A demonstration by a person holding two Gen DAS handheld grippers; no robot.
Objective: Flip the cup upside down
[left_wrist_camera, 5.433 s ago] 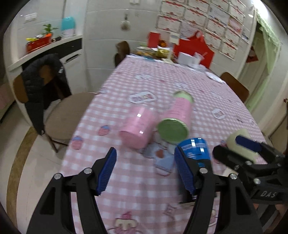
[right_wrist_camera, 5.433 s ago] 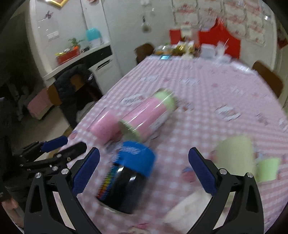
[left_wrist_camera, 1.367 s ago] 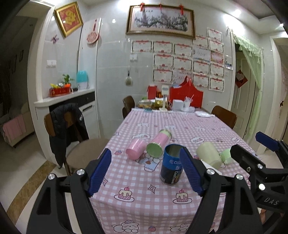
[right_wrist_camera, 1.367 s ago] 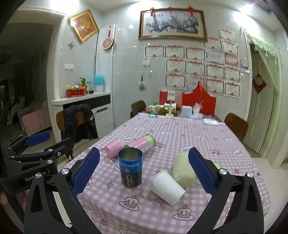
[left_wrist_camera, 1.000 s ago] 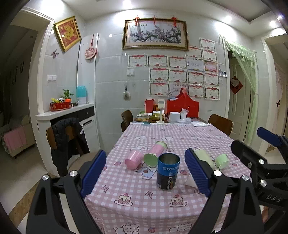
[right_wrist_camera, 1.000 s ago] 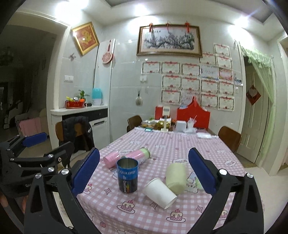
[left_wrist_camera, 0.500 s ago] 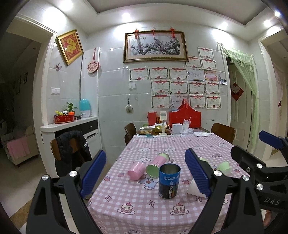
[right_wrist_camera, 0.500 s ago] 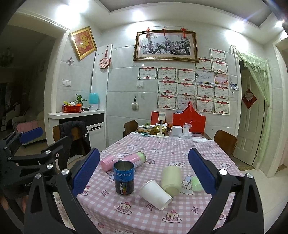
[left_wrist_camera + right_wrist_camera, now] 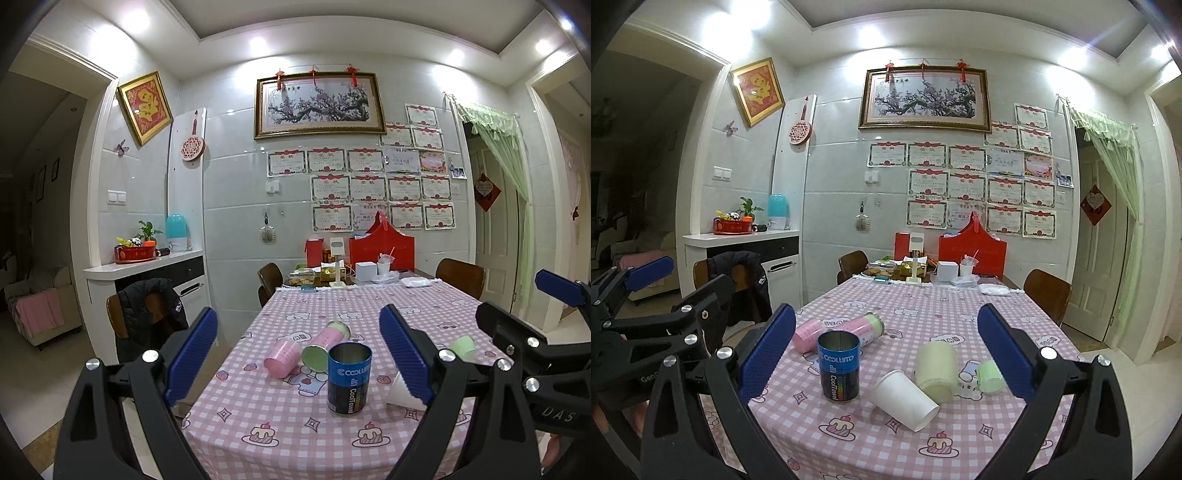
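A metal cup (image 9: 349, 378) with a blue printed wrap and a bare silvery inside was seen standing near the front edge of the table (image 9: 288, 435), its open mouth upward while the lettering on its side read upside down. The table was covered by a smooth pink-and-white checked cloth printed with cakes and cartoon figures. Five other vessels were counted lying on their sides around the cup. A pink cylindrical cup (image 9: 282, 357) and a longer pink canister with green ends (image 9: 325, 343) lay just behind it, close together. A white conical paper cup (image 9: 905, 400) lay beside it toward the right, and behind that a wide, pale yellow-green cup (image 9: 936, 370) and a small light green cup (image 9: 990, 376) were seen near each other.

Two grippers were counted, each of black plastic with two ribbed blue pads. The left gripper (image 9: 297, 363) was held before the table edge with its jaws spread wide and nothing between them; the metal cup was framed in the gap but was well apart from both pads. The right gripper (image 9: 886, 349) was likewise released, its jaws wide apart, with nothing gripped.

At the far end of the table, red boxes and small white containers were clustered, too small to be counted
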